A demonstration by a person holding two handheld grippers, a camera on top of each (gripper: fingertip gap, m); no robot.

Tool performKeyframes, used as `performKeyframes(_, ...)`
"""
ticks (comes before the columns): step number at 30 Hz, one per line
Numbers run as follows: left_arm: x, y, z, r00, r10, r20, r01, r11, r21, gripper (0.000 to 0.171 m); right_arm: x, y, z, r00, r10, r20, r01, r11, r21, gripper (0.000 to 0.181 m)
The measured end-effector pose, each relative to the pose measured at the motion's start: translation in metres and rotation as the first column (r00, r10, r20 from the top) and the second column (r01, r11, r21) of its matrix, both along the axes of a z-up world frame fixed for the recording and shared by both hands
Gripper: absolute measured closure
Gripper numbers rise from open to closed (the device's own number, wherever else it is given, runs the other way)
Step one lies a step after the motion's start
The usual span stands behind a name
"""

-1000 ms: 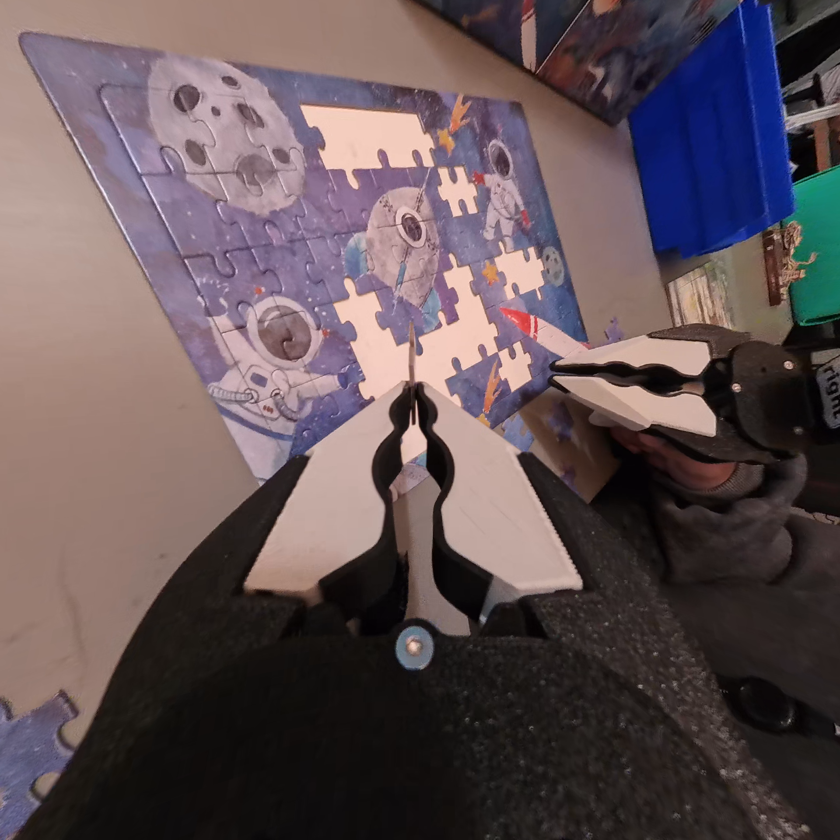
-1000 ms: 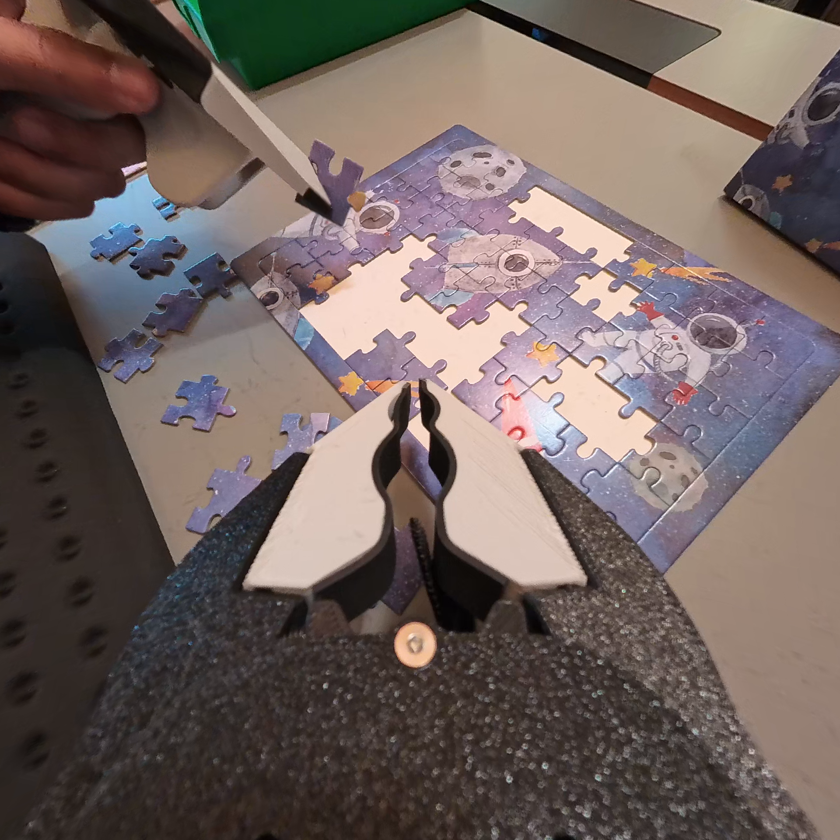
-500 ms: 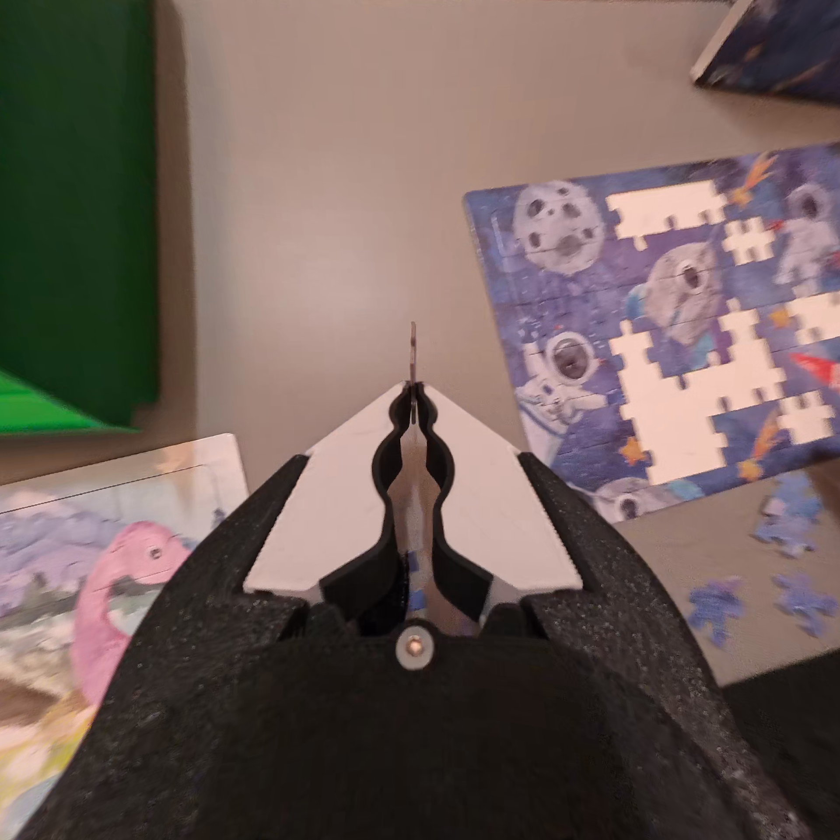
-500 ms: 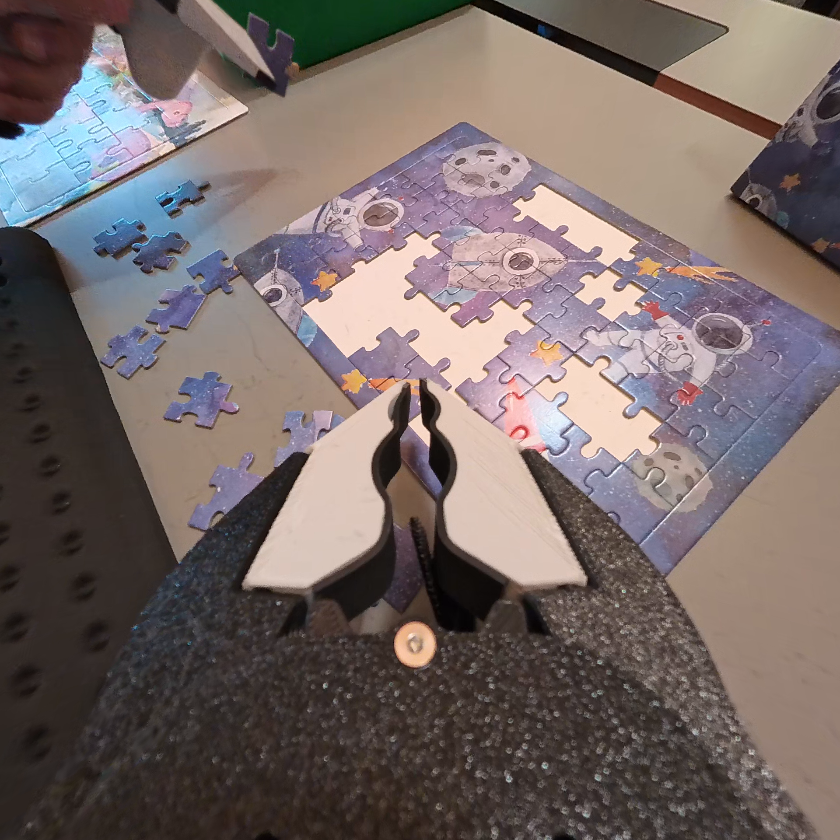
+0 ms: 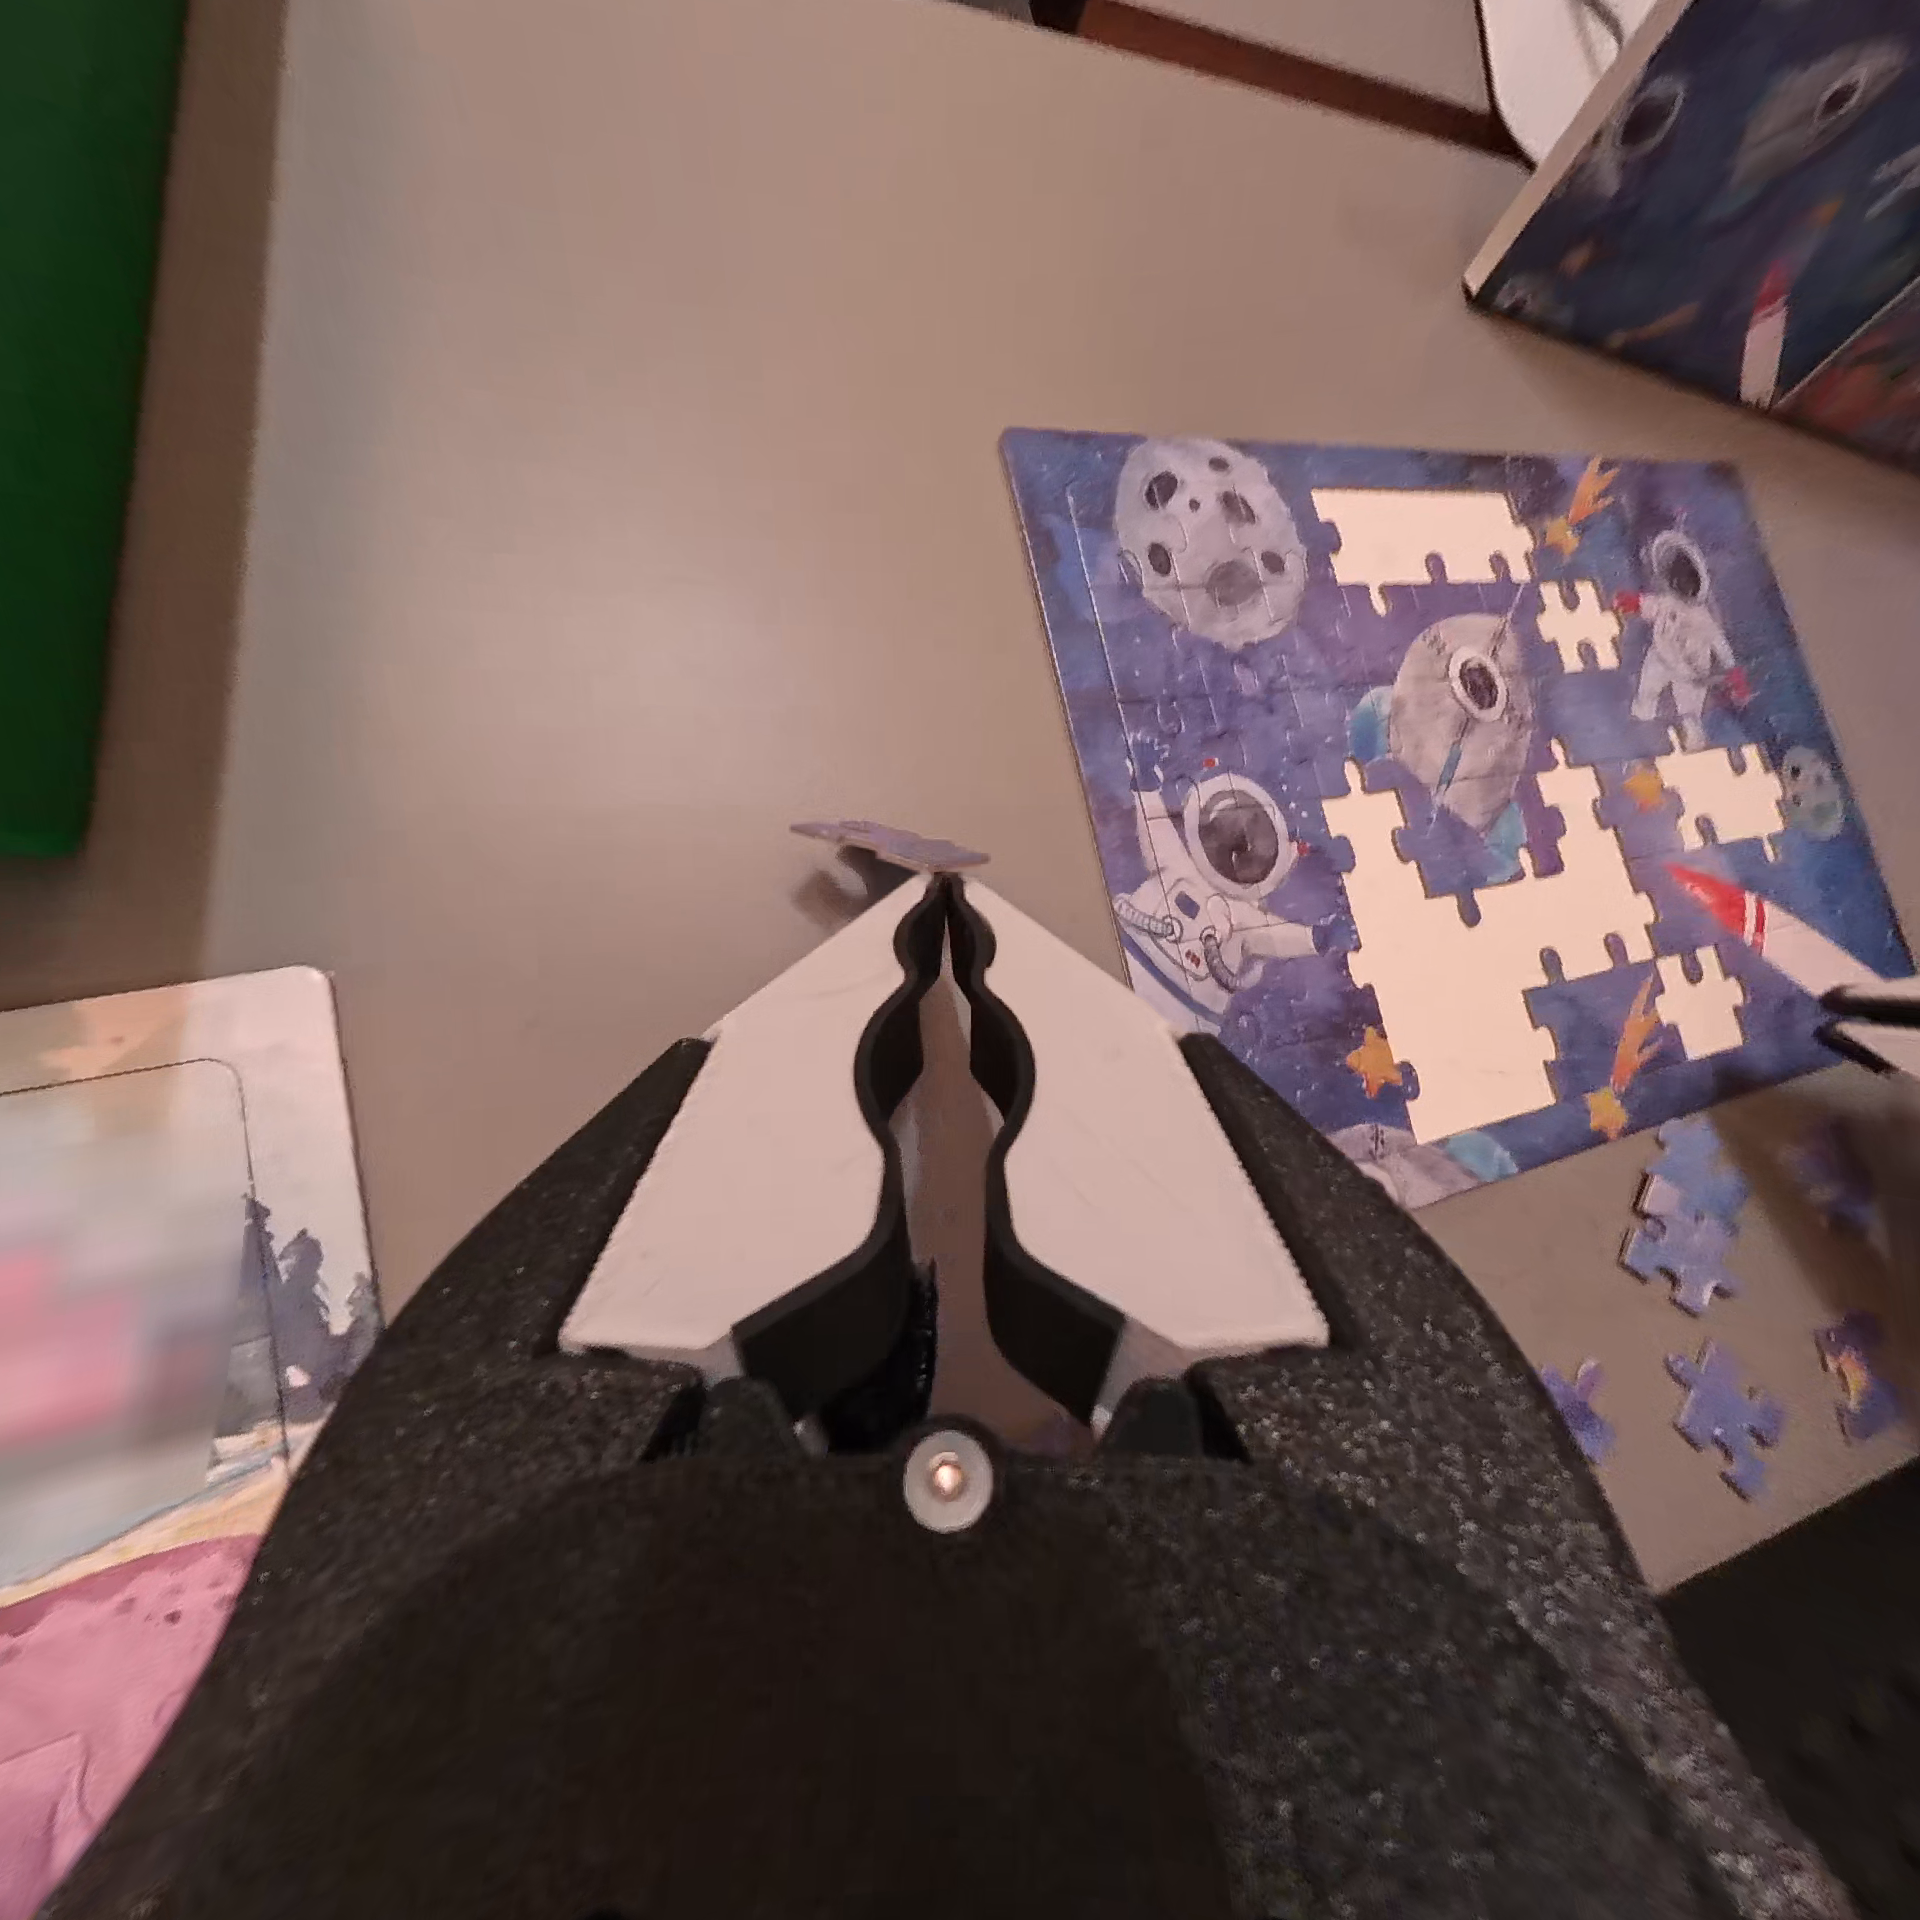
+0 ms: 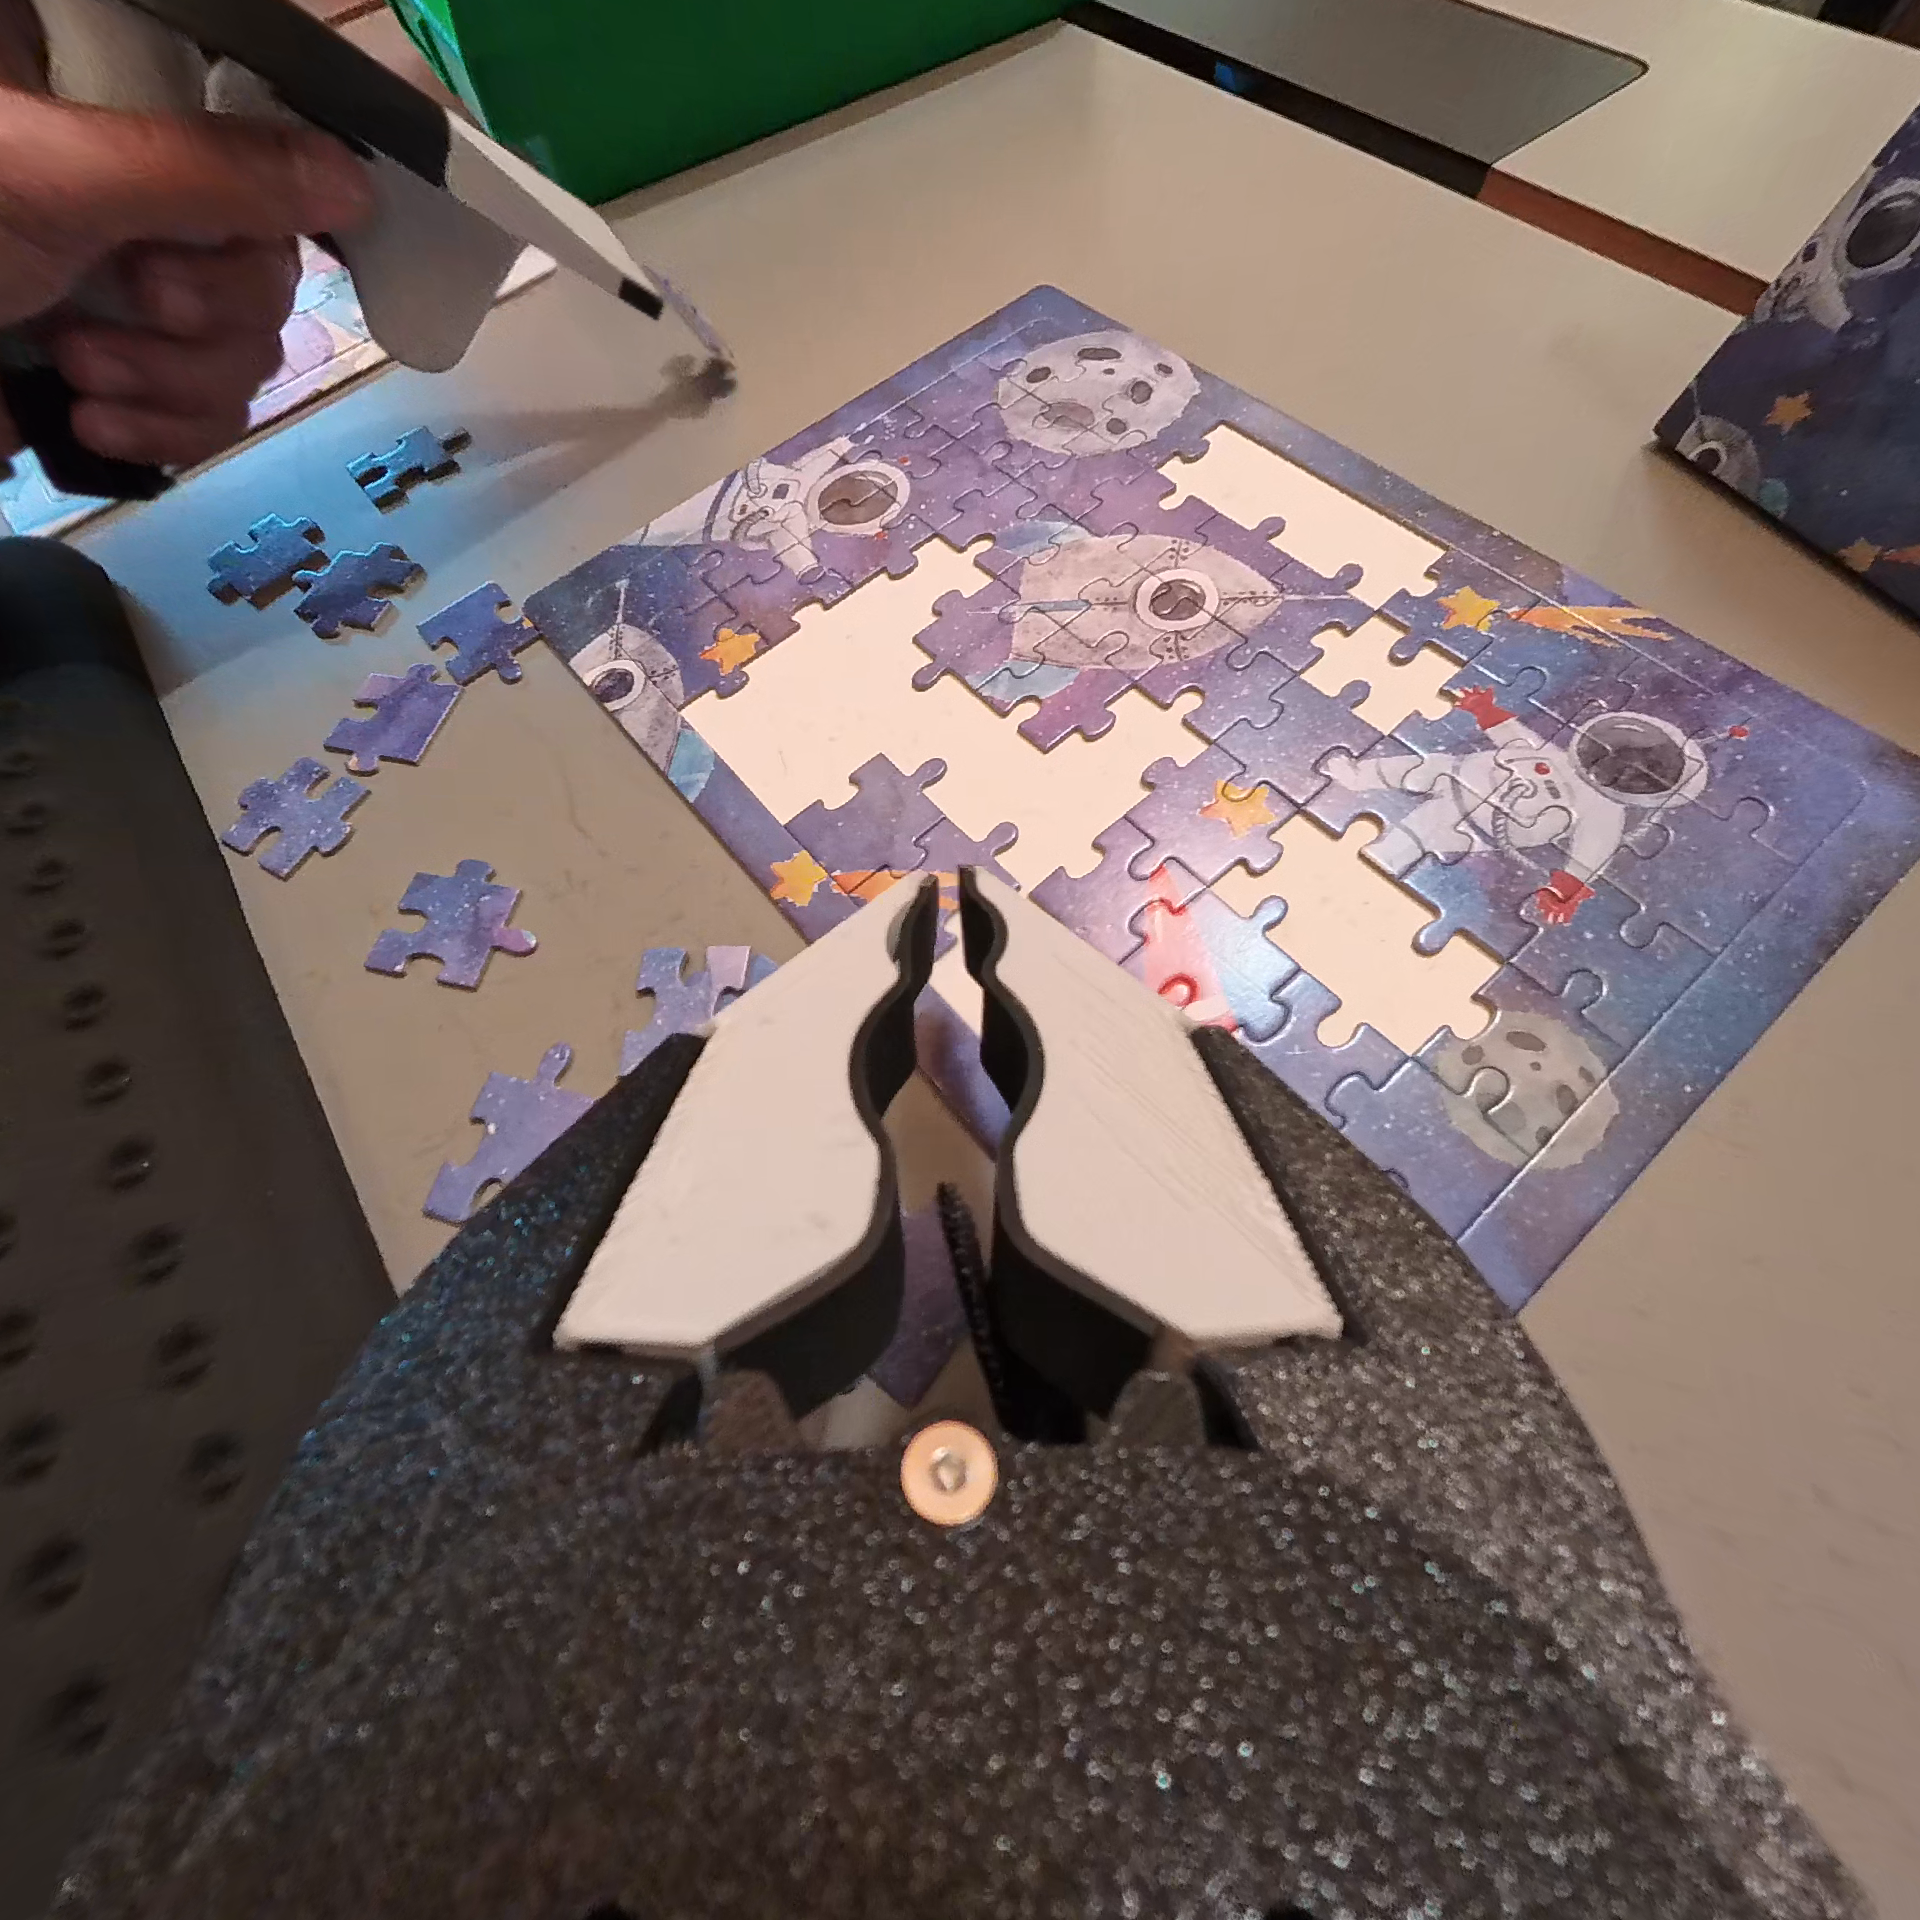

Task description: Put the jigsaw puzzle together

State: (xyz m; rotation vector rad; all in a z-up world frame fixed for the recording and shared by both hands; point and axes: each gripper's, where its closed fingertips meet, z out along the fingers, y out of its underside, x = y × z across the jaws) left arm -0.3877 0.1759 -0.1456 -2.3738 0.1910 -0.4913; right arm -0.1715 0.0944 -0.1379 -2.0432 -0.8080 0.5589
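Left wrist view: left tool [image 5: 943, 883] is clamping a blue puzzle piece [image 5: 889, 842] at its tip, jaws pressed together on it; piece is lying flat, nearly edge-on to the cam, low over bare tabletop [image 5: 644, 540]. Space puzzle [image 5: 1455, 790] is sitting to the right of the tool and a bit ahead, well apart, long axis running roughly away from the cam; white gaps are showing top centre and across the middle and lower right. So the held piece probably needs carrying rightward to a gap, and which gap fits I can't tell. Loose pieces [image 5: 1694, 1247] are lying just beside the puzzle's near corner. A second, pinkish puzzle board [image 5: 166, 1195] is sitting at left, partly blurred. Right wrist view: right tool [image 6: 948, 885] is hovering w/ jaws slightly parted, gripping nothing, tips over the near edge of the space puzzle [image 6: 1558, 1039]. Right tool is clearly nearer the gaps; left tool [image 6: 665, 312] is showing far upper left w/ its piece [image 6: 698, 327], off the puzzle's far corner. Scattered pieces [image 6: 447, 925] are lying left of the puzzle.
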Motion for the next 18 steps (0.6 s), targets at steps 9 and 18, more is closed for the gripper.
performKeyframes(9, -0.009, -0.032, 0.005, 0.999, 0.0, 0.041, 0.001, 1.0, -0.015, 0.171, 0.026, 0.01, 0.012, 0.992, -0.11, -0.058, 0.111, 0.994, 0.014, 0.178)
performKeyframes(18, 0.03, -0.068, 0.052, 0.965, -0.073, 0.252, 0.013, 0.973, 0.23, 0.171, 0.11, 0.011, 0.009, 0.945, -0.327, 0.017, 0.326, 0.945, 0.034, 0.178)
